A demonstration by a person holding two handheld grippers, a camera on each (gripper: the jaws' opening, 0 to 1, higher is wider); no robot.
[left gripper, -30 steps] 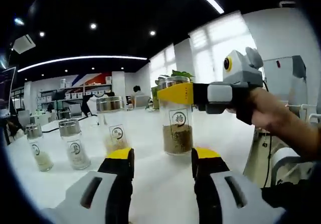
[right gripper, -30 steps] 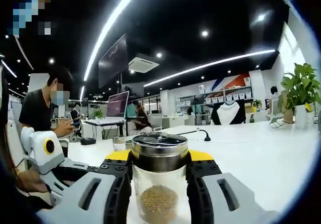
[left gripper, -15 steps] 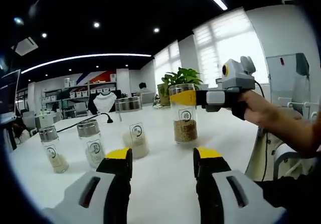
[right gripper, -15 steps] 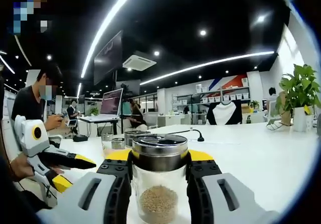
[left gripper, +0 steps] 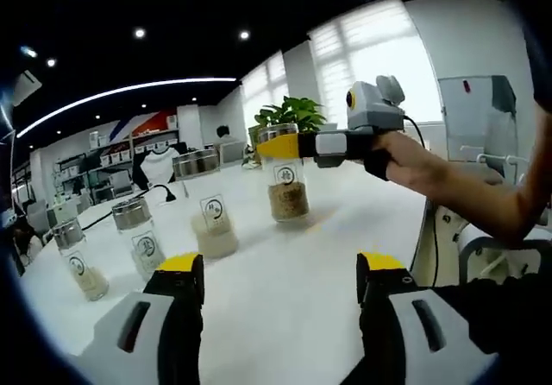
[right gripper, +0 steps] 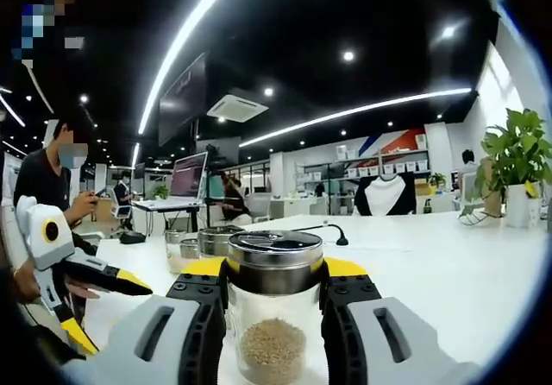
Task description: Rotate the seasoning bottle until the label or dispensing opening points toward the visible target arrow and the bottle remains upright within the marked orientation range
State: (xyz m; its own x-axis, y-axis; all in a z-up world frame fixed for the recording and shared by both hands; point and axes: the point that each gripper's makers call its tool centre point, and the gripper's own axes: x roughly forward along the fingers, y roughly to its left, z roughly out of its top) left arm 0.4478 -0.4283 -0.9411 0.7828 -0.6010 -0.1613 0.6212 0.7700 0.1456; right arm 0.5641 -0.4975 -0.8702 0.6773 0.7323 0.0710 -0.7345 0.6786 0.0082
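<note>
Left tool (left gripper: 274, 274) jaws spread wider than before, empty, clear of the work; right tool (right gripper: 272, 274) clamps seasoning bottle (right gripper: 273, 320) upright on bench (left gripper: 345, 221) for turning.

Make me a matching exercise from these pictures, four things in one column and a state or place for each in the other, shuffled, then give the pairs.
Things
1. right gripper
2. left gripper
3. potted plant
4. seasoning bottle

States or places
A. fingers open, nothing between them
B. far side of the white table
C. shut around the metal cap
D. upright, brown granules at the bottom

Pairs: 1-C, 2-A, 3-B, 4-D
</note>
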